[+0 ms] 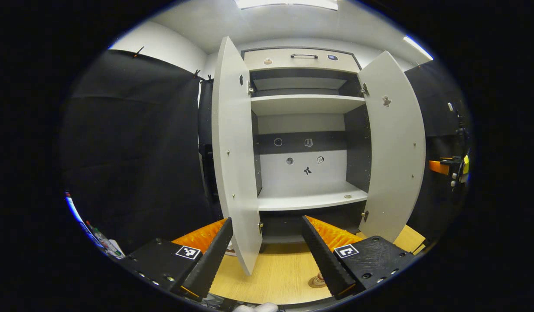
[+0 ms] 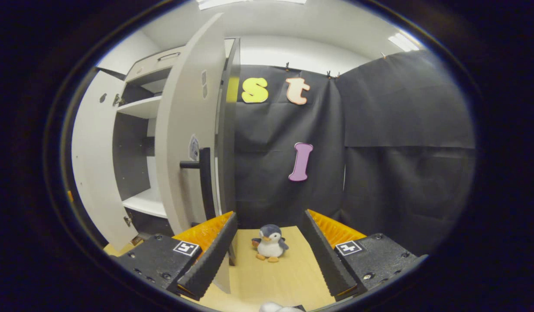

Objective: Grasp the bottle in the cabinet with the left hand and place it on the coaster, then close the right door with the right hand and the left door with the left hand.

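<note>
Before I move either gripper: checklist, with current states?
1. Left gripper open, nothing between its fingers: ok.
2. Right gripper open, nothing held: ok.
3. Bottle waiting on a shelf: not ok; lower shelf and upper shelf look bare.
4. Left door and right door both swung open: ok.
5. Right door's handle up and left of the right gripper, path unobstructed: ok; toy penguin stands on the table beyond the fingers.
6. Coaster loaded: cannot tell; small round thing is half hidden by a finger.
</note>
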`<move>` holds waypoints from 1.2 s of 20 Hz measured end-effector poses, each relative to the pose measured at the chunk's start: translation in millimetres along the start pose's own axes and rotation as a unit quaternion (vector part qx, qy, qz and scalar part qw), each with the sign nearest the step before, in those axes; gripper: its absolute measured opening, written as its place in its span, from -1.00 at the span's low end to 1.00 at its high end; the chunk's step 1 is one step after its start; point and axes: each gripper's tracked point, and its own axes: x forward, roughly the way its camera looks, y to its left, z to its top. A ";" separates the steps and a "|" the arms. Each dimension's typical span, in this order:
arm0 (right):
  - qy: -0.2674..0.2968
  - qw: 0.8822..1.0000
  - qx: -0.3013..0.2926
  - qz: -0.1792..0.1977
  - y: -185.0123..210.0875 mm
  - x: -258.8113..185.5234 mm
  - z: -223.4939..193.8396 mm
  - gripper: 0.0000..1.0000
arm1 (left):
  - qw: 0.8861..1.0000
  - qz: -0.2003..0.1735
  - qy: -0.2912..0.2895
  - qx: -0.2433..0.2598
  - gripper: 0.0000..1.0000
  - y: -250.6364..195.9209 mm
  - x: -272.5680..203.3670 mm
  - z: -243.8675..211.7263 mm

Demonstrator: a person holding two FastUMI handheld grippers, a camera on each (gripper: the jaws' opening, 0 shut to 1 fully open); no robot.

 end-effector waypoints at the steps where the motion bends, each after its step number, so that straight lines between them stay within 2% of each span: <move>1: 0.003 1.000 0.000 0.011 3.3 7.4 1.8 0.98 | 1.000 0.004 -0.002 0.001 0.92 -0.6 0.2 3.3; 4: 0.001 0.999 -0.008 0.034 16.0 19.4 7.1 0.99 | 1.000 0.015 -0.006 -0.002 0.92 -2.2 0.7 8.8; 8: 0.006 0.999 -0.004 0.047 19.8 20.4 7.5 0.89 | 1.000 0.021 -0.002 -0.002 0.92 -2.0 0.9 6.3; 9: 0.009 0.999 -0.002 0.053 23.0 20.2 7.4 0.93 | 1.000 0.020 -0.002 -0.001 0.92 -2.6 1.8 5.8; 11: 0.009 0.999 -0.002 0.050 23.9 18.4 7.8 0.87 | 1.000 0.020 0.000 0.003 0.92 -1.7 5.1 4.1; 13: 0.010 0.999 -0.005 0.054 33.1 15.5 7.3 0.92 | 1.000 0.021 -0.003 0.000 0.92 -0.5 6.3 5.0; 16: 0.013 0.997 -0.009 0.076 59.5 10.2 5.1 0.87 | 1.000 0.022 -0.005 -0.005 0.92 4.2 7.7 3.6; 17: 0.014 0.996 -0.010 0.083 70.3 9.3 5.1 0.92 | 1.000 0.022 -0.004 -0.005 0.92 6.0 8.2 2.1; 24: 0.011 0.990 -0.007 0.138 149.7 15.8 2.4 0.92 | 0.999 0.038 0.010 0.002 0.92 26.3 0.8 -8.5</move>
